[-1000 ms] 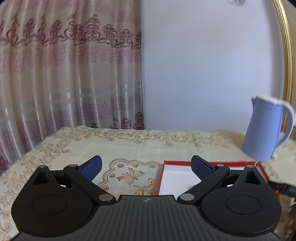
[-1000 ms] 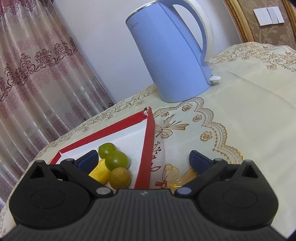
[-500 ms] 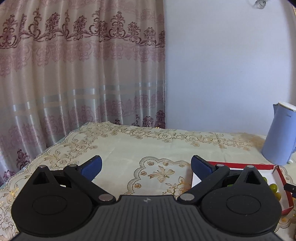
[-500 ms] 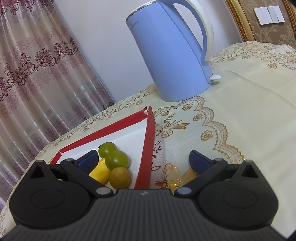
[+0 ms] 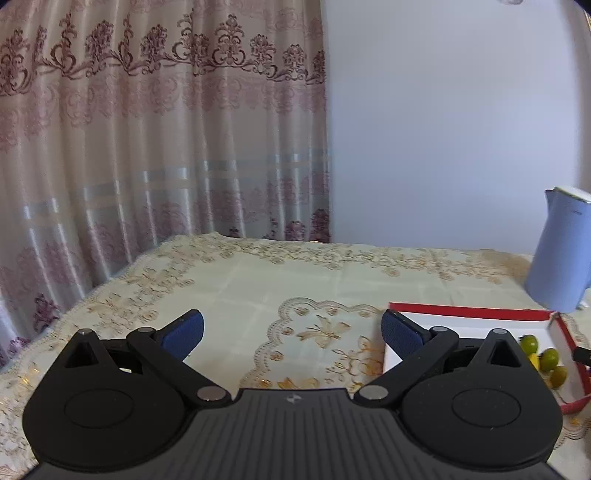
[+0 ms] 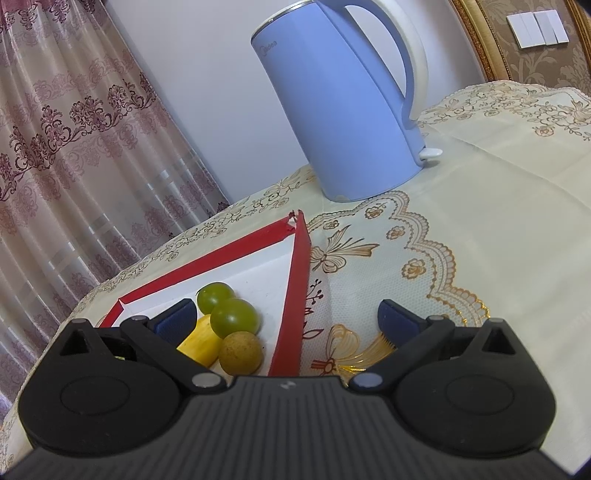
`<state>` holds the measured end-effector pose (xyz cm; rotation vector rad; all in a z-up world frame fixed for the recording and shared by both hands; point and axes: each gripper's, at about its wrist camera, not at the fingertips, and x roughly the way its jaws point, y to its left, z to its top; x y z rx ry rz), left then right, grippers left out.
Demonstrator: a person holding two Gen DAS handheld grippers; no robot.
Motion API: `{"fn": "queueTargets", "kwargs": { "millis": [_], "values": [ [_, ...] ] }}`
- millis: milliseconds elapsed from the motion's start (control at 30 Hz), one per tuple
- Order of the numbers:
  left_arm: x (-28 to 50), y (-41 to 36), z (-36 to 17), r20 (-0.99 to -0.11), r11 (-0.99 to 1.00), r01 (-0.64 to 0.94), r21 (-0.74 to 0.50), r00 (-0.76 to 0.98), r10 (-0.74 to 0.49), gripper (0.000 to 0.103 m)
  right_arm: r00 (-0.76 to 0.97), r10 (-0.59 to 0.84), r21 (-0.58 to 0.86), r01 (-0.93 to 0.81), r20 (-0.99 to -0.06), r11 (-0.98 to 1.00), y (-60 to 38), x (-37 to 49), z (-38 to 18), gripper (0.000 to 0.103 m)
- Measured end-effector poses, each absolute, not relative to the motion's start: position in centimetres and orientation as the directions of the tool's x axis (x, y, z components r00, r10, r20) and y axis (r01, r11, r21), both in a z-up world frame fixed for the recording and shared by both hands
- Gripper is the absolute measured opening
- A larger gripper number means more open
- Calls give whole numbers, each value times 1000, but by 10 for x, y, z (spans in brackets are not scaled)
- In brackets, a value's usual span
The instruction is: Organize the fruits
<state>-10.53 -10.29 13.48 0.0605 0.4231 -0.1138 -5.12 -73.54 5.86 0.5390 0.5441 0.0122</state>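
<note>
A red-rimmed white tray [image 6: 295, 280] lies on the tablecloth. In it sit two green round fruits [image 6: 234, 316], a yellow fruit [image 6: 199, 341] and a brown round fruit [image 6: 241, 352], bunched near the right rim. My right gripper [image 6: 286, 317] is open and empty, just above and before them, straddling the tray's right rim. In the left wrist view the tray [image 5: 465, 309] is at the right with the fruits [image 5: 548, 358] at its far end. My left gripper [image 5: 291, 332] is open and empty over bare cloth left of the tray.
A blue electric kettle [image 6: 340, 110] stands behind the tray; it also shows in the left wrist view [image 5: 561, 266]. A patterned curtain [image 5: 147, 147] hangs behind the table's left edge. A gold frame and light switches [image 6: 535, 26] are at the right.
The left gripper view has swung left, so the kettle and tray slid toward the right edge and the fruits came into sight. The right gripper has hardly moved.
</note>
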Motion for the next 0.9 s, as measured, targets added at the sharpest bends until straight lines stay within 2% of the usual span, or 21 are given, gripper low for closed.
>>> {"fn": "queueTargets", "kwargs": {
  "millis": [100,200,300,467,533,700,900],
  "values": [
    [-108,-104,129,-424,991,130,36,900,-103,103,885,111,473,132,-452,871,-737,-59,64,103],
    [-110,-103,119,-441,988,147,51,891,-110,103,901,42,394,147,-432,907,-740,-75,78,103],
    [-108,-101,106,-461,986,155,62,880,-110,103,913,-18,303,153,-407,941,-748,-94,90,103],
    [-103,-94,93,-486,985,163,56,866,-116,103,883,-185,98,250,-431,963,-767,-106,97,103],
    [-101,-92,91,-490,985,166,50,863,-121,103,855,-247,31,293,-455,956,-777,-105,92,103],
    [-97,-87,87,-495,985,166,44,860,-122,103,787,-291,82,395,-544,915,-798,-100,86,103],
    [-93,-87,83,-499,985,169,47,858,-123,103,697,-273,9,372,-663,928,-795,-77,73,103]
  ]
}}
